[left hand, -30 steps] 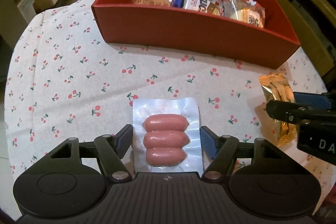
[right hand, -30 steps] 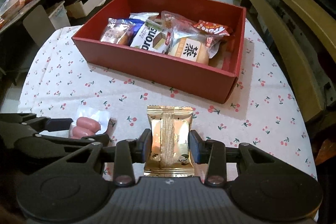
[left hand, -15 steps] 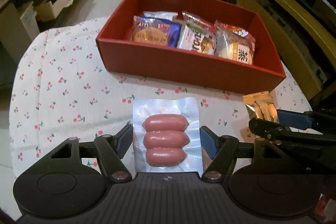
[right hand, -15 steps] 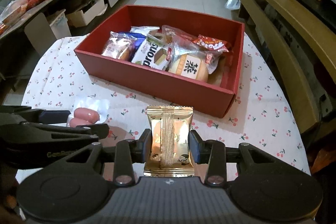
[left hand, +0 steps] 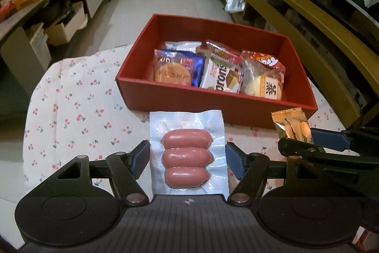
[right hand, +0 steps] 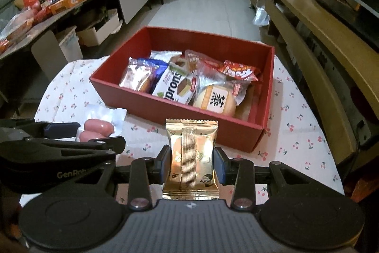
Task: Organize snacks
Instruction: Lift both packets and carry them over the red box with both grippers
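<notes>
A clear vacuum pack of three pink sausages (left hand: 187,158), long axis pointing up-frame, sits clamped in the left gripper (left hand: 187,159). A gold foil snack packet (right hand: 191,158) is pinched upright in the narrower right gripper (right hand: 191,164). The open red cardboard box (left hand: 189,96), half filled with wrapped snacks, lies directly beyond both in mid-frame, nearer the left.
</notes>
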Action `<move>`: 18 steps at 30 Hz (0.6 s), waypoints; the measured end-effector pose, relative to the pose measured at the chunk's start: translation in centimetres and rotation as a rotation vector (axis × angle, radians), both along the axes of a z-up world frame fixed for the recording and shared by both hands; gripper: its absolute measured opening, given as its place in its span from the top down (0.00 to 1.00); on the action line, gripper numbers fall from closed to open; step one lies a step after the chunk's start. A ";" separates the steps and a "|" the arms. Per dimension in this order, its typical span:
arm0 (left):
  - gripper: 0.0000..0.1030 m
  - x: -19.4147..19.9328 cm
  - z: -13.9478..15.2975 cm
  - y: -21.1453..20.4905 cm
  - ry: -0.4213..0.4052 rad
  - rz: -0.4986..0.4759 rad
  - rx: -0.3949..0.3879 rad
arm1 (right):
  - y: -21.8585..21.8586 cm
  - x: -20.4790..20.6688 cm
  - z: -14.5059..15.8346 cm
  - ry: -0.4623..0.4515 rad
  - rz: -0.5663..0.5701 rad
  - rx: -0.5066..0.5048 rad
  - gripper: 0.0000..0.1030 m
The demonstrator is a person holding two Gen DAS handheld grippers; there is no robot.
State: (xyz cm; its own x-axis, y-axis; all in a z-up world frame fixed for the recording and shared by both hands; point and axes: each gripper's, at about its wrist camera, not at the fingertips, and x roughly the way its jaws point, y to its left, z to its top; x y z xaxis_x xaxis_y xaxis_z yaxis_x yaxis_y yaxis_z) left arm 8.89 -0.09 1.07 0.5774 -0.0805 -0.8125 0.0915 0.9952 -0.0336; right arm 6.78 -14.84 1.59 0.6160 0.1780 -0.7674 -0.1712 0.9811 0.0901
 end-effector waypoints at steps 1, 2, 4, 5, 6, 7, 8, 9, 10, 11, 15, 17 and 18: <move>0.28 0.1 0.1 0.0 -0.003 -0.001 0.000 | 0.0 0.0 0.1 -0.004 -0.004 0.001 0.55; 0.28 0.2 0.3 -0.1 -0.008 -0.001 0.001 | -0.1 0.1 0.2 -0.009 -0.007 0.002 0.55; 0.28 0.3 0.6 -0.2 -0.018 -0.003 0.003 | -0.2 0.2 0.6 -0.021 -0.012 0.002 0.55; 0.28 0.5 0.8 -0.3 -0.023 -0.004 0.003 | -0.2 0.2 0.7 -0.028 -0.016 0.005 0.55; 0.28 0.6 1.0 -0.3 -0.028 -0.004 0.003 | -0.3 0.3 0.9 -0.034 -0.020 0.009 0.55; 0.28 0.7 1.1 -0.3 -0.033 -0.005 0.002 | -0.4 0.4 1.1 -0.040 -0.023 0.010 0.55; 0.28 0.8 1.3 -0.4 -0.038 -0.006 0.002 | -0.4 0.5 1.2 -0.047 -0.026 0.010 0.55; 0.28 1.0 1.5 -0.4 -0.043 -0.007 0.002 | -0.4 0.6 1.4 -0.056 -0.029 0.009 0.55; 0.28 1.1 1.7 -0.4 -0.048 -0.008 0.003 | -0.4 0.7 1.6 -0.063 -0.031 0.008 0.55; 0.28 1.3 1.8 -0.5 -0.052 -0.008 0.003 | -0.4 0.8 1.7 -0.071 -0.033 0.006 0.55; 0.28 1.9 2.3 -0.7 -0.071 -0.008 0.004 | -0.6 1.5 2.2 -0.090 -0.046 0.013 0.55; 0.28 2.3 2.5 -0.8 -0.080 -0.008 0.005 | -0.7 1.8 2.5 -0.099 -0.057 0.017 0.55; 0.28 2.5 2.7 -0.9 -0.084 -0.009 0.006 | -0.8 1.9 2.6 -0.104 -0.062 0.019 0.55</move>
